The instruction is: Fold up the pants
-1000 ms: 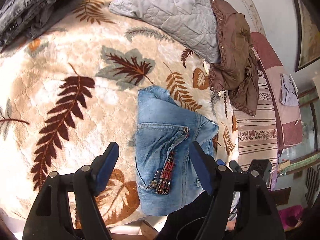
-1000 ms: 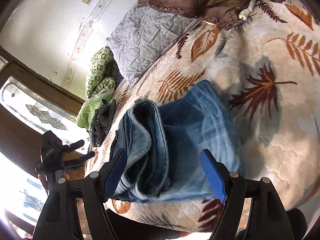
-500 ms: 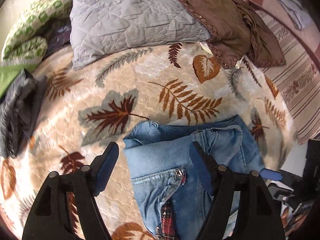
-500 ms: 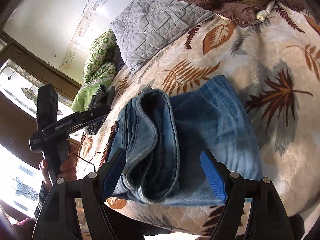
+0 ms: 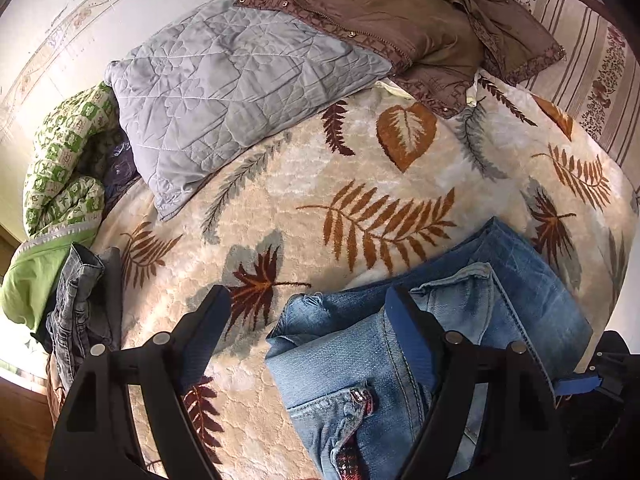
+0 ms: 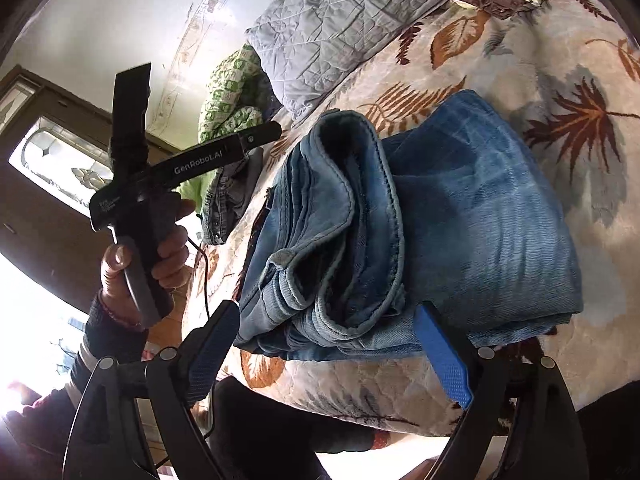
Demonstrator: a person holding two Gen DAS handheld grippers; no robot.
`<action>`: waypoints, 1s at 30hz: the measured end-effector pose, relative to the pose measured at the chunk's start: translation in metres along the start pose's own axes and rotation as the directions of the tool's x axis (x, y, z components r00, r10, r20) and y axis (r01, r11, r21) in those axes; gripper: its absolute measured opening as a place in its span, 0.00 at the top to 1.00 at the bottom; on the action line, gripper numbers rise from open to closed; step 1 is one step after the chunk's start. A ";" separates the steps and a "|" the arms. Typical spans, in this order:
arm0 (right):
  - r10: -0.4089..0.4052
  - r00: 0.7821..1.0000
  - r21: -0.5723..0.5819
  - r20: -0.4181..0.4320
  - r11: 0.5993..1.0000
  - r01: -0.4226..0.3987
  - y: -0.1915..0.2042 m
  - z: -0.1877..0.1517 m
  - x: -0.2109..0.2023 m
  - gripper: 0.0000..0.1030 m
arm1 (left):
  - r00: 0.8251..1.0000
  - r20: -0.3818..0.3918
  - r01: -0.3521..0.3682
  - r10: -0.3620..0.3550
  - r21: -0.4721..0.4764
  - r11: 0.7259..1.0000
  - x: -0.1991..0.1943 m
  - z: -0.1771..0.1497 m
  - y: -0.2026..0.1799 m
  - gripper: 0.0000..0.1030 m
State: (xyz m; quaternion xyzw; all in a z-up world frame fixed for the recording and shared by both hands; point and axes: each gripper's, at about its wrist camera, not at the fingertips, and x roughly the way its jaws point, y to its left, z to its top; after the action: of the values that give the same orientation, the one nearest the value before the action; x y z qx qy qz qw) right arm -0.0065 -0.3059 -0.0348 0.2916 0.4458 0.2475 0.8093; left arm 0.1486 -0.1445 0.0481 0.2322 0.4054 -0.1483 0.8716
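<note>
- We see the folded jeans (image 6: 460, 208) lying on the bed's leaf-patterned blanket (image 5: 360, 176).
- Our left claw (image 5: 308, 320) is opening, gripping nothing.
- Our right claw (image 6: 332, 336) is opening over the jeans, pads clear.

We hold our left gripper (image 5: 308, 320) angled downward, its jaws opening and gripping nothing; our right gripper (image 6: 332, 344) tilts down too, its jaws opening, empty.

This is a bedroom in a home. A bed (image 5: 304, 184) carries a leaf-patterned blanket (image 5: 400, 216), a grey quilted pillow (image 5: 240, 80) and loose clothes (image 5: 400, 8). Beside it stands a wooden door with decorated glass (image 6: 60, 160).
</note>
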 end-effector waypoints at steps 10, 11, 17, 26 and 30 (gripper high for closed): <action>0.021 1.000 0.016 -0.007 1.000 -0.021 0.010 0.002 0.019 0.09 | 1.000 -0.018 0.021 -0.020 0.057 0.998 0.004 0.004 -0.010 0.22; 0.021 1.000 0.018 -0.006 1.000 -0.021 0.010 0.002 0.020 0.09 | 0.999 -0.021 0.043 -0.042 0.062 0.997 0.005 0.005 -0.011 0.22; 0.039 0.999 0.041 0.008 0.998 -0.039 0.006 0.001 0.020 0.09 | 0.934 -0.144 0.344 -0.327 0.112 0.932 0.013 0.019 -0.016 0.22; 0.064 0.998 0.051 0.029 0.997 -0.065 0.000 -0.004 0.024 0.09 | 0.934 -0.227 0.341 -0.275 0.340 0.877 0.033 0.024 -0.054 0.22; 0.081 0.996 0.066 0.032 0.994 -0.083 -0.005 -0.005 0.023 0.09 | 0.908 -0.230 0.412 -0.349 0.347 0.843 0.027 0.030 -0.043 0.22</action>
State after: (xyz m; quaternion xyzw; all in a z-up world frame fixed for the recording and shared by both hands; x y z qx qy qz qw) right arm 0.0011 -0.2936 -0.0535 0.3404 0.4297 0.2612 0.7945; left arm 0.1656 -0.1986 0.0320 0.3255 0.4738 -0.3769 0.7263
